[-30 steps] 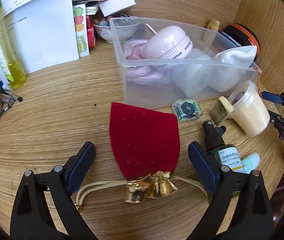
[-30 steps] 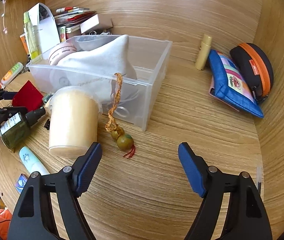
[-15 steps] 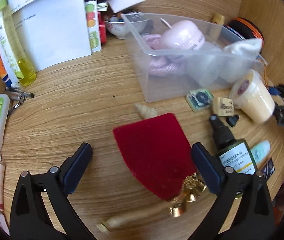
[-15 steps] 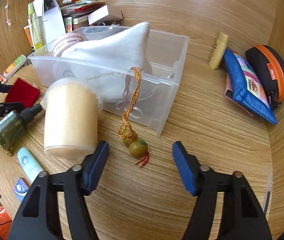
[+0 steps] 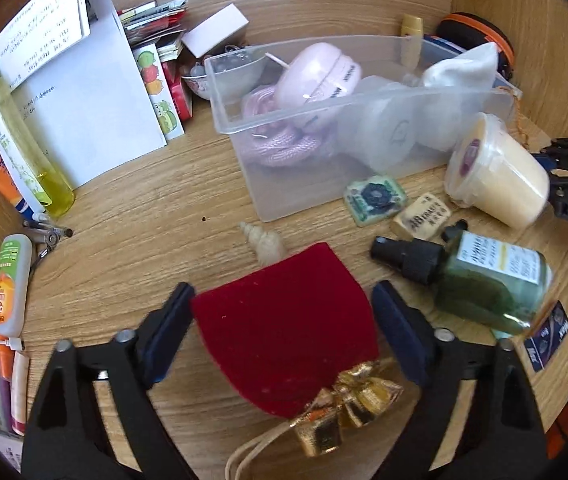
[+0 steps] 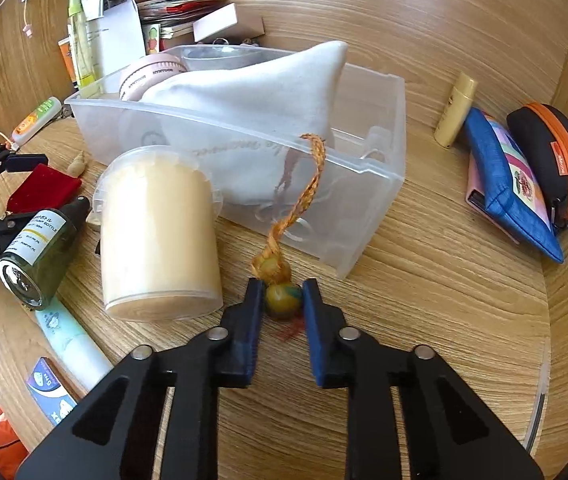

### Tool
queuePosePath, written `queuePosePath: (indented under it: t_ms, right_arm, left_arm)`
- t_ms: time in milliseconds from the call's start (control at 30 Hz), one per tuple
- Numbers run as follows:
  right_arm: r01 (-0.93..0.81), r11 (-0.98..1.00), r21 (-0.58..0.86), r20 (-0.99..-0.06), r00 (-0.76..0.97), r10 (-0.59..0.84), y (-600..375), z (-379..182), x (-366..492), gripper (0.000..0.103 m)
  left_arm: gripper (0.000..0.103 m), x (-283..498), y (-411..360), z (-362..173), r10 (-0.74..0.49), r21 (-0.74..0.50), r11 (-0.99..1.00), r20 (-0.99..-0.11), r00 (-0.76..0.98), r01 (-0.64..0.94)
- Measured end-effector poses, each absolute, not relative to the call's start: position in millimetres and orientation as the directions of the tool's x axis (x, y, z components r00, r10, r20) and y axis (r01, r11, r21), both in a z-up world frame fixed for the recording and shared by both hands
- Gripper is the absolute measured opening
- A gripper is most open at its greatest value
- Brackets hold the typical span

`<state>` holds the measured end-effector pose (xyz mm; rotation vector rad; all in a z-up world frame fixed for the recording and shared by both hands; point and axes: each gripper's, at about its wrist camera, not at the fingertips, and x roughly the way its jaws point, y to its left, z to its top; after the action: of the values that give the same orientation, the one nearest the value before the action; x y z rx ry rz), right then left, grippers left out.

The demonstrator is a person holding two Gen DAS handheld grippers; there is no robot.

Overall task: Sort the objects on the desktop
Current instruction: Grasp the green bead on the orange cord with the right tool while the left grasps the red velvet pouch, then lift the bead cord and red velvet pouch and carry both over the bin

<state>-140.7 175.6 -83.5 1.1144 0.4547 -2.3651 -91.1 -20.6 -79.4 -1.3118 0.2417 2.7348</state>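
**Both grippers closed in on small items beside the bin**

The left gripper [image 5: 281,316] is held low over the desk [image 5: 131,208], aimed forward toward the clear bin [image 5: 284,200]. Its blue pads are set about as wide as the red pouch [image 5: 284,320], which lies flat between them; the left pad [image 5: 171,320] meets the pouch's edge, and the right one sits just beside the opposite edge. Whether the pouch is actually gripped cannot be told. The pouch's gold bow [image 5: 344,408] and cord lie nearest the camera. A small shell [image 5: 263,240] rests just beyond the pouch, and a green bottle [image 5: 484,280] lies on its side to the right.

The right gripper [image 6: 282,300] is also held low, pointing at the near wall of the bin [image 6: 364,208]. Its jaws are nearly closed, and the green-yellow bead [image 6: 281,300] is pinched between the pads. From the bead an orange braid [image 6: 304,192] runs up over the bin's rim to the white bag [image 6: 251,92] inside. A cream jar [image 6: 155,232] lies on its side just left of the bead.
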Motion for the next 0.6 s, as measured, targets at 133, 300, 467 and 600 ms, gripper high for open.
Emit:
queuePosePath:
  t_ms: [133, 300, 467, 600]
  right_arm:
    - [0.556, -0.828, -0.073, -0.783, -0.546, -0.298, 175, -83, -140, 0.018]
    - [0.542, -0.839, -0.04, -0.765, -0.557, -0.324, 183, -73, -135, 0.018]
    - [0.525, -0.851, -0.005, -0.732, -0.582, -0.355, 194, -57, -127, 0.018]
    - [0.511, -0.86, 0.002, -0.707, -0.607, -0.363, 201, -43, -123, 0.018]
  left_arm:
    - [0.061, -85, -18, -77, 0.025, 0.101, -0.981, -0.782, -0.622, -0.166]
    - [0.05, -79, -19, -76, 0.001, 0.115, -0.983, -0.779, -0.627, -0.144]
    - [0.047, -76, -27, -74, 0.022, 0.06, -0.993, -0.768, -0.64, -0.106]
    - [0.047, -72, -35, -67, 0.048, 0.008, -0.997, -0.751, -0.659, -0.081]
